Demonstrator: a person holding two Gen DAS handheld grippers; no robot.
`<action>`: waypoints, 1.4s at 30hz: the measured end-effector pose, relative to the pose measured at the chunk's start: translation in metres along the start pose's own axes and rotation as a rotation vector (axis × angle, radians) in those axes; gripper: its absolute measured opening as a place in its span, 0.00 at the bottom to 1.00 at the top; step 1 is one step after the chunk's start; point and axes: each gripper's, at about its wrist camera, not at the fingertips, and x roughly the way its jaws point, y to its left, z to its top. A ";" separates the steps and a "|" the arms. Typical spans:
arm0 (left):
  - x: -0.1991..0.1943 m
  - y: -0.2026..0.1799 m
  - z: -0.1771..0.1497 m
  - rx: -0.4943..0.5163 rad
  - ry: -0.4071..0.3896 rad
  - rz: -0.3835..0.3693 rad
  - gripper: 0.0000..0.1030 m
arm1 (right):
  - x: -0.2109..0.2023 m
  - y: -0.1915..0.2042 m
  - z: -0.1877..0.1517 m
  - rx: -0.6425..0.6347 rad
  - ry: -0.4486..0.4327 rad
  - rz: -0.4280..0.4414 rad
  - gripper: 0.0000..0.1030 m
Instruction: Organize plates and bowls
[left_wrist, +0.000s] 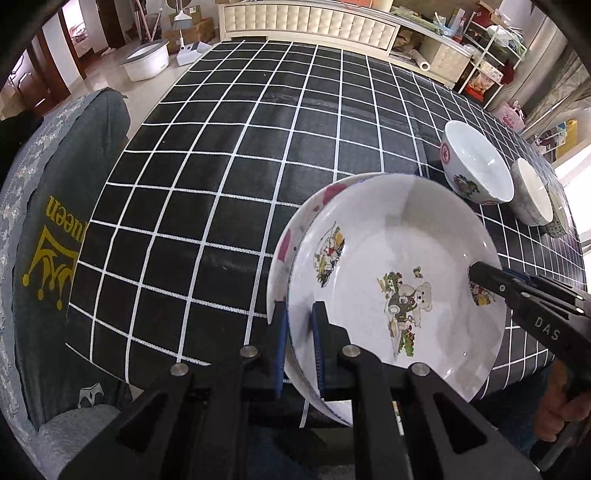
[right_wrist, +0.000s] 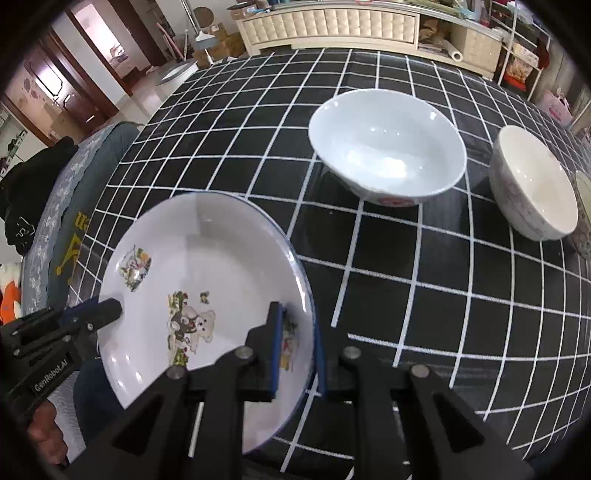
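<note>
A white plate with a bear print (left_wrist: 388, 258) (right_wrist: 207, 258) hangs tilted over the near edge of the table. My left gripper (left_wrist: 299, 332) is shut on its left rim, one finger inside the plate and one outside. My right gripper (right_wrist: 297, 339) is shut on the opposite rim; its tip (left_wrist: 480, 273) shows in the left wrist view, and the left gripper's tip (right_wrist: 110, 310) in the right wrist view. A second plate with pink marks (left_wrist: 295, 232) shows just under the bear plate's left edge; I cannot tell whether they touch.
A black tablecloth with a white grid (left_wrist: 258, 147) (right_wrist: 406, 295) covers the table. On its right side stand a large white bowl (left_wrist: 480, 162) (right_wrist: 388, 147), a cream bowl (left_wrist: 532, 195) (right_wrist: 535, 184) and a patterned bowl (left_wrist: 557, 221) at the edge. A grey-covered chair (left_wrist: 55, 221) stands at the left.
</note>
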 end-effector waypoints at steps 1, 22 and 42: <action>0.000 0.000 0.000 0.000 -0.001 0.001 0.11 | 0.000 -0.001 0.000 0.003 0.002 0.001 0.19; -0.023 -0.003 -0.001 0.022 -0.068 0.021 0.23 | -0.016 0.003 -0.002 -0.068 -0.041 -0.037 0.54; -0.100 -0.083 0.026 0.143 -0.230 -0.090 0.53 | -0.118 -0.033 0.006 -0.031 -0.237 0.000 0.66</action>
